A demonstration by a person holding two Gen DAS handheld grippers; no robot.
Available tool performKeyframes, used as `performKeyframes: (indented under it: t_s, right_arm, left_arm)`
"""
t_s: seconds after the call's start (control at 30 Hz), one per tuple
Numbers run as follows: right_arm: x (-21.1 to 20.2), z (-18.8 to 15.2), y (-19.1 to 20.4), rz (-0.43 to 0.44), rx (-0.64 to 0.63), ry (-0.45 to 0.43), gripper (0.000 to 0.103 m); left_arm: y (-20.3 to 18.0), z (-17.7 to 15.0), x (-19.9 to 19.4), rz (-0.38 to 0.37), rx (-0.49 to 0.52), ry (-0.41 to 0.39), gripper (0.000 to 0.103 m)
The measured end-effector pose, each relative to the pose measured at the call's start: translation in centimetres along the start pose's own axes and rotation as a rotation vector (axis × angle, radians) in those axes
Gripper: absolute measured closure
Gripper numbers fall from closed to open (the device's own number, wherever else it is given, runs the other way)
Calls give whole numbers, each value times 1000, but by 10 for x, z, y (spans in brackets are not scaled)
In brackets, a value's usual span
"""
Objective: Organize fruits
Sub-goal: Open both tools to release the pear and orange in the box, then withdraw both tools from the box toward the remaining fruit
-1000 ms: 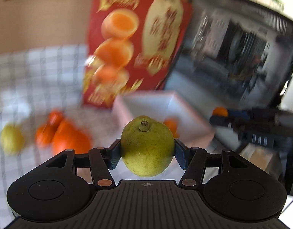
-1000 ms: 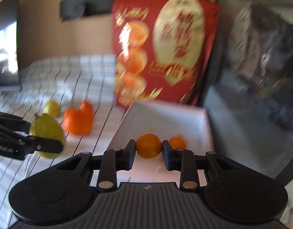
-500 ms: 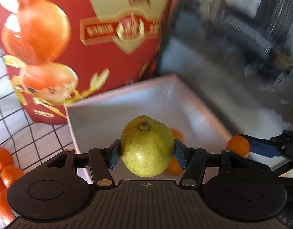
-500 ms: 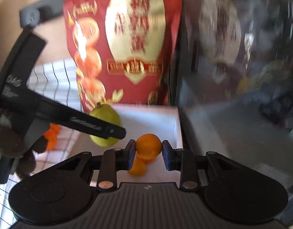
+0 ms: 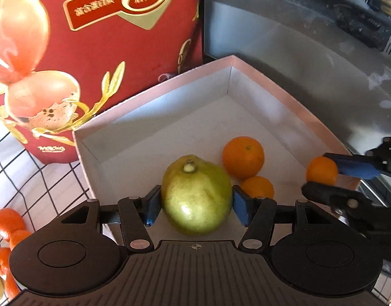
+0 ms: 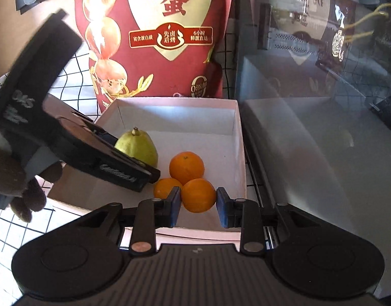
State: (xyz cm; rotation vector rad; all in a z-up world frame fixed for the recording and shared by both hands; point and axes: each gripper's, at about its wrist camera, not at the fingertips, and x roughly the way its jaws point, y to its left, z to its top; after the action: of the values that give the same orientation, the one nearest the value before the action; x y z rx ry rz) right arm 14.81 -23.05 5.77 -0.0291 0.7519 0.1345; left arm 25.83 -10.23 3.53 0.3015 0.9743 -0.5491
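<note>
Over a white box (image 5: 292,107) with a pale pink rim, the left gripper (image 5: 196,202) clamps a green pear (image 5: 196,195) between its blue pads, stem end facing away from the camera, the jaws partly open around the fruit's width. In the right wrist view the pear (image 6: 139,146) hangs over the box's left half, above its white floor. The right gripper (image 6: 198,200) pinches a small orange (image 6: 198,195) with its jaws nearly closed, holding it over the near right part of the box (image 6: 240,137); seen from the left wrist view, this orange (image 5: 321,170) sits close to the box's rim. Two more oranges (image 6: 186,167) lie on the box floor, touching each other, just beyond the held orange. A gloved hand (image 6: 19,186) grips the left tool. Behind the box stands a red bag (image 6: 154,35) printed with eggs and gold lettering, on a white cloth (image 5: 29,178) with a black grid. Several loose oranges (image 5: 8,220) lie on the cloth at the left edge of the left wrist view.
</note>
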Motion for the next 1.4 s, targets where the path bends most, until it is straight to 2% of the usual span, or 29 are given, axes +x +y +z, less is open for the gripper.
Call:
performKeyframes:
  t_s: [0.13, 0.33, 0.47, 0.6, 0.63, 0.83, 0.93, 1.03, 1.13, 1.17, 1.27, 1.4]
  right_arm:
    - [5, 0, -2, -2, 6, 9, 74]
    - [16, 2, 5, 1, -8, 19, 74]
    - [25, 2, 12, 5, 0, 35, 74]
    - [27, 2, 17, -16, 18, 31, 68]
    - [26, 2, 17, -13, 27, 31, 63]
    - [12, -1, 33, -29, 15, 5, 53]
    - [1, -1, 52, -24, -23, -13, 49]
    - [-7, -1, 77, -1, -78, -20, 45]
    - [-13, -2, 110, 25, -140, -33, 40]
    - [-13, -3, 120, 32, -161, -37, 42]
    - [-13, -4, 158, -74, -252, -56, 41]
    - [-8, -3, 194, -135, -352, -85, 39]
  left_arm:
    - [16, -5, -28, -75, -69, -118, 43]
    - [46, -25, -89, -97, -209, -300, 45]
    - [63, -54, -117, -78, -318, -351, 45]
    - [88, -106, -143, -3, -436, -357, 45]
    - [96, -118, -148, 27, -464, -349, 45]
    - [140, -197, -179, 207, -589, -274, 45]
    - [160, -237, -192, 275, -683, -261, 45]
    - [175, -272, -203, 283, -782, -272, 45]
    - [182, -288, -207, 276, -806, -275, 45]
    - [183, -291, -209, 271, -807, -280, 45]
    - [184, -297, -212, 249, -798, -302, 45]
    - [179, -304, -217, 233, -760, -311, 45]
